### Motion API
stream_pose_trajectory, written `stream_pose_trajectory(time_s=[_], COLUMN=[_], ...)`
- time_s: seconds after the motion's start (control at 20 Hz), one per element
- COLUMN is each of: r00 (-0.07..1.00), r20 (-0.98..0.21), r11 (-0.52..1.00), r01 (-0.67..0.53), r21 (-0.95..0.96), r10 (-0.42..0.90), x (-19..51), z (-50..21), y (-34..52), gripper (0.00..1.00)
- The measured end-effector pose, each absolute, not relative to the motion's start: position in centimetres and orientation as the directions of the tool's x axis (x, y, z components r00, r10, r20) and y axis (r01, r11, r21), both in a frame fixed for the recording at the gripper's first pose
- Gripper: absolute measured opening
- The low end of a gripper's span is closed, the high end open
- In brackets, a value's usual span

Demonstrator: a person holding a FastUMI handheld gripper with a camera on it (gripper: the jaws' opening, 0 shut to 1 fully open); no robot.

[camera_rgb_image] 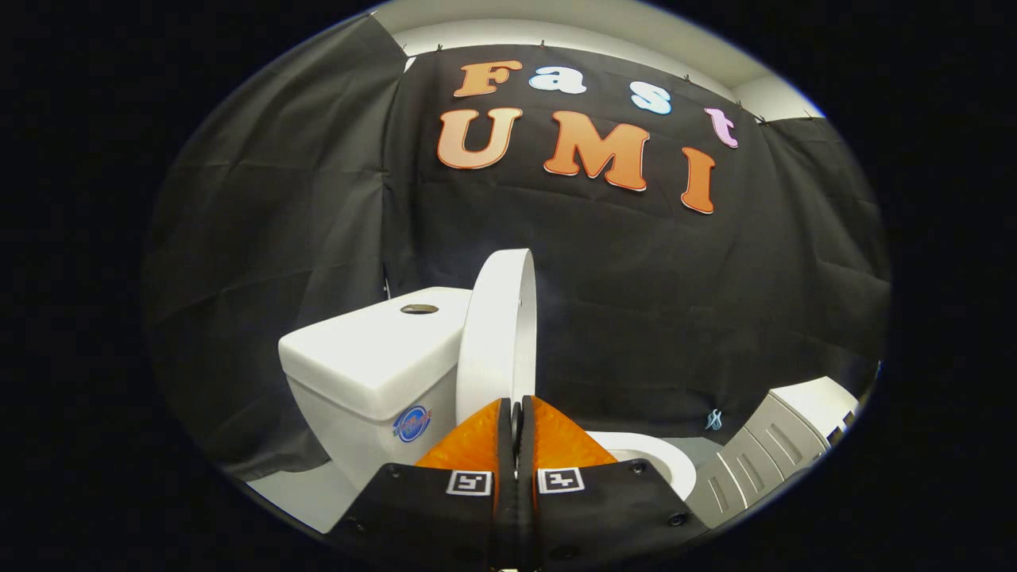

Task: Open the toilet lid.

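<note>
Black tongs [516, 413] body, square markers

one toilet [373, 373], with one tank [361, 357], one raised lid [500, 334] and one seat ring [659, 461]. one round flush button [419, 308] on the tank top. one round sticker [411, 423] on the tank front. one grey ribbed unit [763, 453] beside. one pair of tongs [516, 417], two fingers nearly together at the lid's lower edge, two square markers [469, 482].

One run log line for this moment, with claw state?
lid: raised, upright by tank | claw: shut, fingers at lid's lower edge | seat: down
</note>
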State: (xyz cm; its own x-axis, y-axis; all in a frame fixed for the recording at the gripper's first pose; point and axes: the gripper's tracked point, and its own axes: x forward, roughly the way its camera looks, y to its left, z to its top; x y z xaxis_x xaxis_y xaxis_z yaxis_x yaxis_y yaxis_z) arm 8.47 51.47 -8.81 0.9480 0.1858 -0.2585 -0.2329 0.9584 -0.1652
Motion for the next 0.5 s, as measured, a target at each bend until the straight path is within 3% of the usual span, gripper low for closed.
stream_pose_trajectory(time_s=[0.5], r00=[0.948], r20=[-0.252], r11=[0.945], r01=[-0.25], r21=[-0.211], r10=[0.195], x=[7.9], z=[-9.1], y=[54.1], gripper=[0.07])
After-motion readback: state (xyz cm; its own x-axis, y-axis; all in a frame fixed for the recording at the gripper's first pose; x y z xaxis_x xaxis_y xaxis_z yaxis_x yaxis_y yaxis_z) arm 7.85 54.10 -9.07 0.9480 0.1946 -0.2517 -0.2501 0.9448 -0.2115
